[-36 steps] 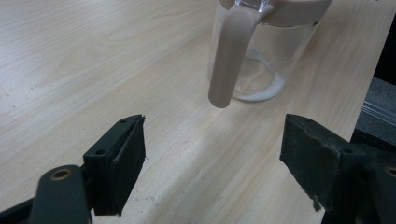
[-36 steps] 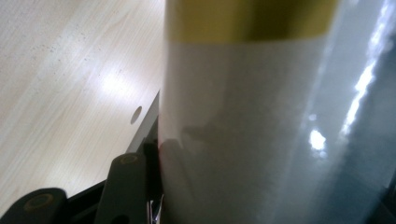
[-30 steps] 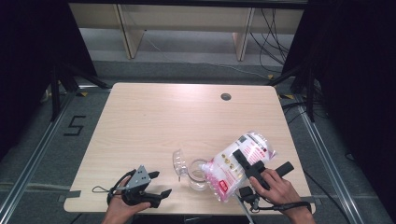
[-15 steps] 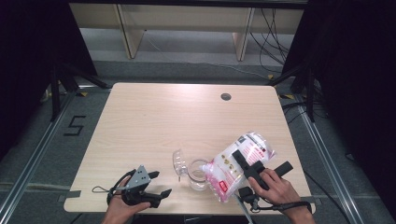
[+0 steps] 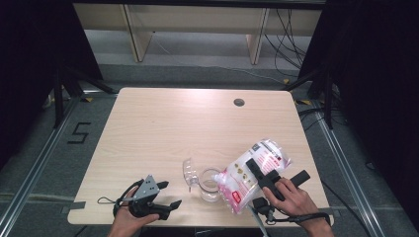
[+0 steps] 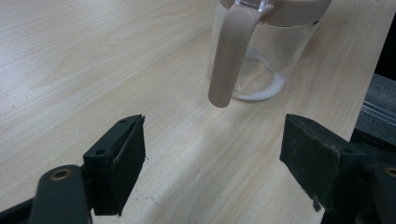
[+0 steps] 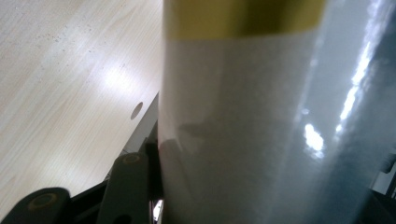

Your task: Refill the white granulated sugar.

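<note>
Over on the left, the left gripper (image 5: 165, 197) rests low on the table's (image 5: 163, 123) near edge, jaws spread wide with nothing between them, pointing toward the clear jug (image 5: 210, 185). The jug stands upright near the front edge, its lid (image 5: 189, 170) flipped up, a little white powder lying in its bottom. Moving right, the plastic bag (image 5: 249, 173) is tilted, its lower end over the jug's mouth. The right gripper (image 5: 269, 177) has its jaws clamped on the bag's body, about half closed.
</note>
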`<state>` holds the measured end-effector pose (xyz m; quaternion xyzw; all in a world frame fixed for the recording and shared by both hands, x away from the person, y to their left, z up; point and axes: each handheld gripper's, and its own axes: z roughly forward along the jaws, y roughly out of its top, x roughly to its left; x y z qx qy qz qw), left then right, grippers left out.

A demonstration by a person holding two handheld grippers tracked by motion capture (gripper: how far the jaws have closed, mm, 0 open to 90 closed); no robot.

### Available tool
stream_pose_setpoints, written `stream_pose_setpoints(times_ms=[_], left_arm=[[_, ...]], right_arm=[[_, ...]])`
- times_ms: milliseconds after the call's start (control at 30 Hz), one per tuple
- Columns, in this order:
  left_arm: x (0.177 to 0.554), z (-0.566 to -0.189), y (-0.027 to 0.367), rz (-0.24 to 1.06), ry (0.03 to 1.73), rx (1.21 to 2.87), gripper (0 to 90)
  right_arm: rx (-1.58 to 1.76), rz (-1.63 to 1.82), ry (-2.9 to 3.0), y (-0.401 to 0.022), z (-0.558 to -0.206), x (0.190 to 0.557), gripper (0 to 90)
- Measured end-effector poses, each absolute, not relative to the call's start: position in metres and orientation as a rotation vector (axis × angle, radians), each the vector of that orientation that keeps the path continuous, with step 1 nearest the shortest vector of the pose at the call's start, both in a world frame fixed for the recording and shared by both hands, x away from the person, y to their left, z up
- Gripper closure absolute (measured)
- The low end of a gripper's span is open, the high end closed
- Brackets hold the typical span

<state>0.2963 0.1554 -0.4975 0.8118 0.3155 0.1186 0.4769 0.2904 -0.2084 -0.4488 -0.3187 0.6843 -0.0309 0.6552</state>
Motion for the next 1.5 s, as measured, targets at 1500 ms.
stream_pose_setpoints(times_ms=[1500], left_arm=[[0.2961, -0.4973, 0.1557, 0.293, 0.766, 1.986, 22.1]], right_arm=[[-0.743, -0.074, 1.548, -0.2076, -0.4436, 0.2900, 54.5]])
